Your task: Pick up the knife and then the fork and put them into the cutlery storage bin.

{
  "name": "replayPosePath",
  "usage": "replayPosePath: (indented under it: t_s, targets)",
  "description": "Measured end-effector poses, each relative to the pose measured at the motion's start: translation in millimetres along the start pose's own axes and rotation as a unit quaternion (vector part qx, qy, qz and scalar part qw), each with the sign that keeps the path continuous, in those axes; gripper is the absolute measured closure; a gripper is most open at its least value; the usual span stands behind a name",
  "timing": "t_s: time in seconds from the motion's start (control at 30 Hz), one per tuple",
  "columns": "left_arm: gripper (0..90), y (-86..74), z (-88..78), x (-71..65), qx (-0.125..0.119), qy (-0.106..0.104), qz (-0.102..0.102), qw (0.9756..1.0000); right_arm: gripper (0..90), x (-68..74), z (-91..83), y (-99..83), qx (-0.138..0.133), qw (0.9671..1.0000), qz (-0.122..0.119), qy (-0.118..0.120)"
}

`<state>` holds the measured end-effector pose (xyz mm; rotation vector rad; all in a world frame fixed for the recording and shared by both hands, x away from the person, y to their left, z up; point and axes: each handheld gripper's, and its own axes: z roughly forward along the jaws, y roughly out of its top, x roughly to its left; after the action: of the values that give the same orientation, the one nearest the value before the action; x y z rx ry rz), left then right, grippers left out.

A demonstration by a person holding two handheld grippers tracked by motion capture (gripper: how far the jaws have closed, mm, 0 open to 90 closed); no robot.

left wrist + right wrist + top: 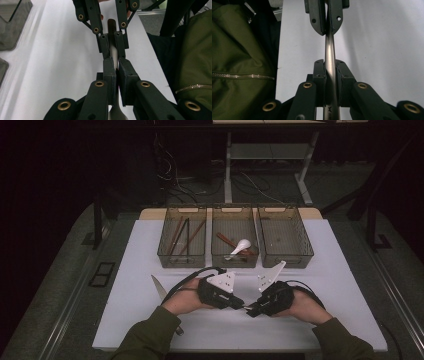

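Observation:
A slim silvery metal utensil handle (330,47) spans the gap between my two grippers, low over the white table (325,270). My left gripper (117,65) is shut on one stretch of the handle (114,53). My right gripper (330,71) is shut on the other stretch, and its pads press on both sides. The two grippers face each other tip to tip, with the left gripper (327,25) at the top of the right gripper view. In the high view the left gripper (240,304) and the right gripper (251,311) meet near the table's front middle. Both ends of the utensil are hidden.
Three clear bins stand in a row at the back: the left bin (182,255) with chopsticks, the middle bin (234,257) with a white spoon (241,245) and brown sticks, and the right bin (285,255). A pale blade-like piece (159,287) lies left of my left hand. Green sleeves (197,57) are close by.

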<state>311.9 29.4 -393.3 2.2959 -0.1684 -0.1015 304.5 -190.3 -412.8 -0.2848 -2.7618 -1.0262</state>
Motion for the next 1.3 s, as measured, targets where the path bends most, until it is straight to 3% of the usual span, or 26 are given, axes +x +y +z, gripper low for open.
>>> replayPosePath:
  t_s: [0.1,0.13,0.23,0.43,0.5,0.67,0.8,1.1,1.27,1.3]
  targets:
    - [83.0,-1.4,1.3,0.9,-0.003,0.004,-0.003,1.0000,80.7,-0.1,1.1,-0.7,0.002,1.0000,0.001,-0.001]
    - [81.1,-2.5,1.1,0.4,-0.007,0.003,-0.014,0.9999,83.3,0.0,1.2,-0.9,0.003,1.0000,0.001,-0.002]
    - [70.4,-5.1,-1.8,3.5,-0.026,0.014,-0.027,0.9992,86.4,-1.5,2.8,-2.4,0.009,0.9999,0.000,-0.012]
    - [47.9,-16.5,-14.9,7.5,-0.063,0.039,-0.071,0.9948,86.3,-3.8,3.4,-6.9,0.024,0.9992,0.010,-0.030]
    - [41.9,-22.6,-19.7,6.3,-0.075,0.054,-0.093,0.9914,86.3,-5.9,0.9,-9.1,0.026,0.9987,0.014,-0.041]
    - [33.2,-37.0,-34.5,2.7,-0.086,0.094,-0.119,0.9847,86.2,-10.0,-7.0,-16.3,0.035,0.9965,0.028,-0.071]
    - [27.9,-48.4,-42.3,-0.3,-0.092,0.112,-0.142,0.9792,86.2,-13.6,-15.2,-23.3,0.034,0.9947,0.042,-0.087]
    - [14.9,-70.2,-45.7,-17.5,-0.064,0.167,-0.193,0.9649,86.1,-20.9,-44.8,-35.0,0.008,0.9885,0.072,-0.133]
    - [11.4,-79.7,-47.5,-25.2,-0.066,0.190,-0.217,0.9554,86.1,-24.5,-58.7,-37.5,-0.014,0.9832,0.097,-0.154]
    - [9.6,-81.1,-47.9,-26.2,-0.063,0.195,-0.215,0.9547,86.1,-25.6,-61.9,-37.6,-0.017,0.9817,0.101,-0.161]
